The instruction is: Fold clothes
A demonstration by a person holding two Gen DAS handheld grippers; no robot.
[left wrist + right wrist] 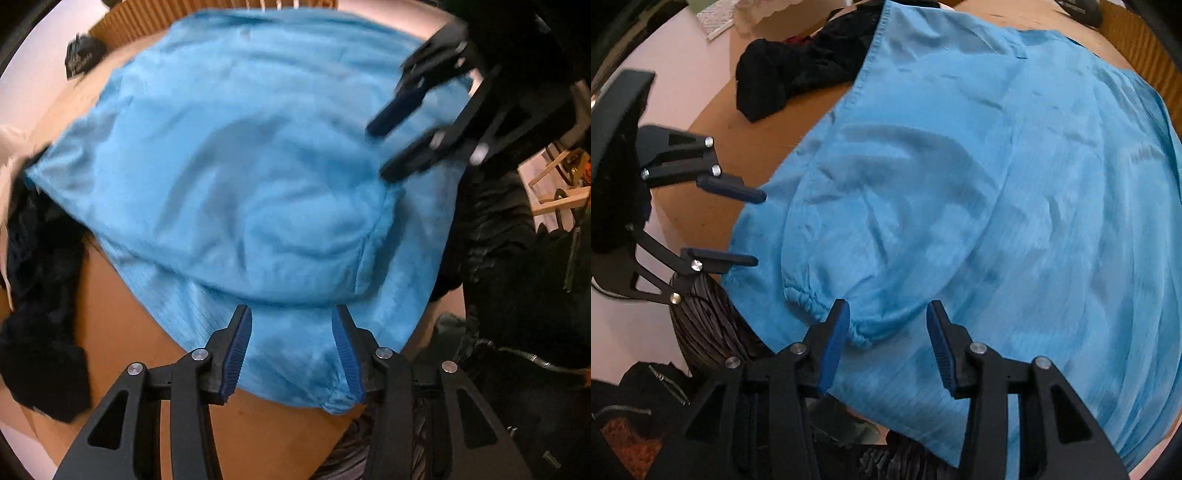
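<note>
A bright blue garment [240, 166] [997, 184] lies spread over the brown table [122, 314] [738, 140], one sleeve folded across its body. The sleeve's gathered cuff [827, 306] lies near the garment's near edge. My left gripper [291, 312] [757, 228] hovers open over the near hem, with nothing pinched between its blue pads. Above the folded sleeve my right gripper [888, 306] [380, 152] also stands open, its pads apart over the cloth beside the cuff. Neither gripper holds any fabric.
A heap of dark clothes [40, 277] [798, 70] lies on the table beside the blue garment. A black cap [83, 55] sits at the far corner. A person's dark zipped jacket [517, 258] stands close at the table's edge. Wooden furniture [557, 192] is behind.
</note>
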